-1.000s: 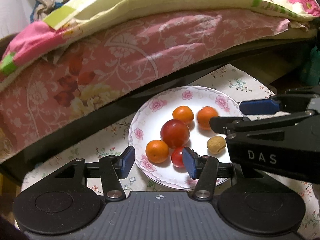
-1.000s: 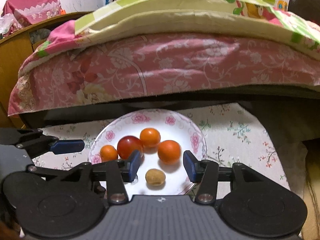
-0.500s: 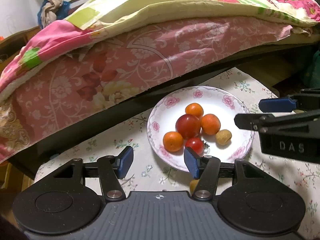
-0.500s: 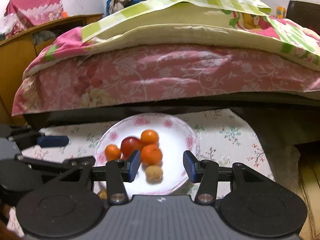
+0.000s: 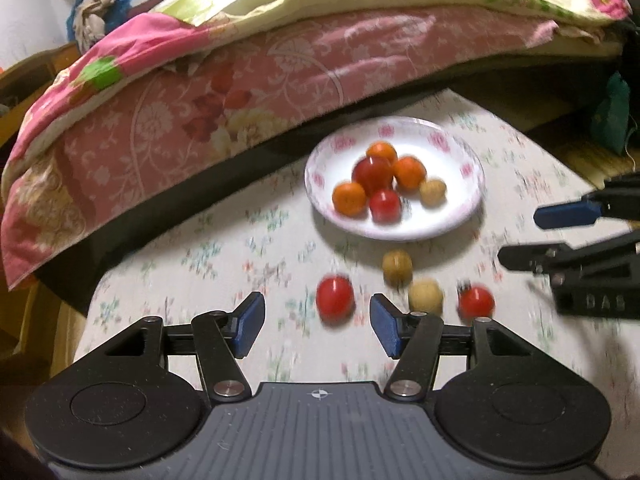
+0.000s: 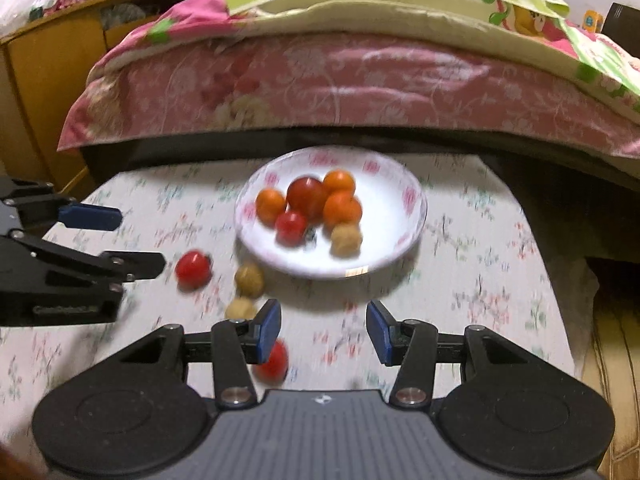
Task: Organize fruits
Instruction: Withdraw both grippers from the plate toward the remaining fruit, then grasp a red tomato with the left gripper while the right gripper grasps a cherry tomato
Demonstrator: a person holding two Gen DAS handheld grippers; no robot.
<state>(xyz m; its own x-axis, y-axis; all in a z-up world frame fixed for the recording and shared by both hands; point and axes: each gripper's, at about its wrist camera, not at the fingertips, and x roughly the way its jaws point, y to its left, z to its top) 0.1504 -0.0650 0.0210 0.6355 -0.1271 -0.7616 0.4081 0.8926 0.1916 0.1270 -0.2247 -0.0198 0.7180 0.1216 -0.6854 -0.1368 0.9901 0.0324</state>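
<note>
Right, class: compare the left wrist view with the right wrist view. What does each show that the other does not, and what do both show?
Only the left wrist view shows the knotted curtain and a green bag at far right. Only the right wrist view shows the wooden cabinet at left. Both show the plate with six fruits, four loose fruits on the floral tablecloth, the pink bedding, and both open claws, left claw and right claw.
</note>
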